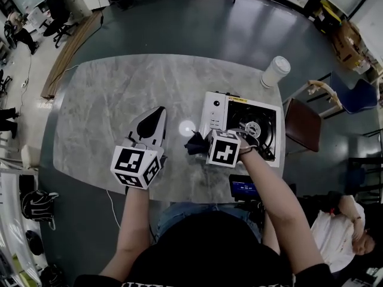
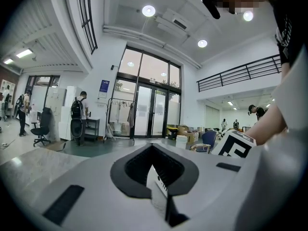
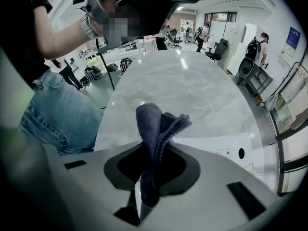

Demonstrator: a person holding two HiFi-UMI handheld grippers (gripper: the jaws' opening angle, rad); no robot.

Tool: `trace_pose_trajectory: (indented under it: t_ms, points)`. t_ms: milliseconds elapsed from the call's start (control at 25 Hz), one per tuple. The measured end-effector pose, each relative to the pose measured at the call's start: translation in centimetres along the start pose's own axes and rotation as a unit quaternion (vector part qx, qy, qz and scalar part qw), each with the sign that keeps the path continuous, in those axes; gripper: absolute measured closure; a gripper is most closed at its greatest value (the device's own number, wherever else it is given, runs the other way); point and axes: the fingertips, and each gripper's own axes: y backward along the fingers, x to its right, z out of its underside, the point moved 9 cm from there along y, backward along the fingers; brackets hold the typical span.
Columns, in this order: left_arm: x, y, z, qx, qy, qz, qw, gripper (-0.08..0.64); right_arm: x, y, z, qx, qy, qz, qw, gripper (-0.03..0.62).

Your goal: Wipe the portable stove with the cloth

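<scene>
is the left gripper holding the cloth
No, the blue cloth is pinched in the right gripper, while the left gripper has its jaws together on nothing.

- dark blue cloth [image 3: 156, 129]
- portable stove [image 1: 214, 109]: white panel, black burner top
- grey marbled table [image 1: 108, 112] under stove
- white cup [image 1: 275, 72] behind stove
- black-and-white square markers on left gripper [image 1: 160, 110], right gripper [image 1: 201, 142]
</scene>
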Motion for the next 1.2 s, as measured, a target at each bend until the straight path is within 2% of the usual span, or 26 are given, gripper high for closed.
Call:
trace_pose_trajectory:
  t_ms: [200,280,560,640,720,880,1000,1200]
  points:
    - [0.0,0.0,0.2,-0.002,0.002,0.000,1.0000,0.563,-1.9,-0.6,-0.1,0.010,0.043,0.014,0.999,0.518]
    - [0.1,-0.1,0.2,-0.003,0.002,0.000,1.0000,0.563,-2.4,-0.7,-0.1,0.015,0.044,0.013,0.999,0.518]
    - [0.4,-0.2,0.2,-0.009,-0.004,-0.001,0.9999,0.563,-3.8,-0.8,-0.2,0.024,0.024,-0.057,0.998,0.518]
    - [0.5,-0.3,0.0,-0.010,-0.006,-0.001,0.9999,0.563,-3.4,-0.1,-0.2,0.053,0.001,-0.056,0.997,0.518]
    - [0.8,-0.5,-0.3,-0.009,-0.010,-0.001,0.9999,0.563,-2.4,1.6,0.0,0.106,-0.039,-0.048,0.992,0.518]
    - [1.2,-1.1,-0.8,-0.010,-0.017,-0.002,0.9998,0.563,0.7,6.9,1.6,0.200,-0.117,-0.029,0.972,0.518]
    - [1.6,-1.4,-0.9,-0.012,-0.022,-0.002,0.9997,0.563,3.1,10.0,3.7,0.221,-0.150,0.001,0.964,0.518]
    - [1.8,-1.8,-1.0,-0.014,-0.027,0.000,0.9995,0.563,6.9,12.3,6.7,0.220,-0.202,0.042,0.953,0.518]
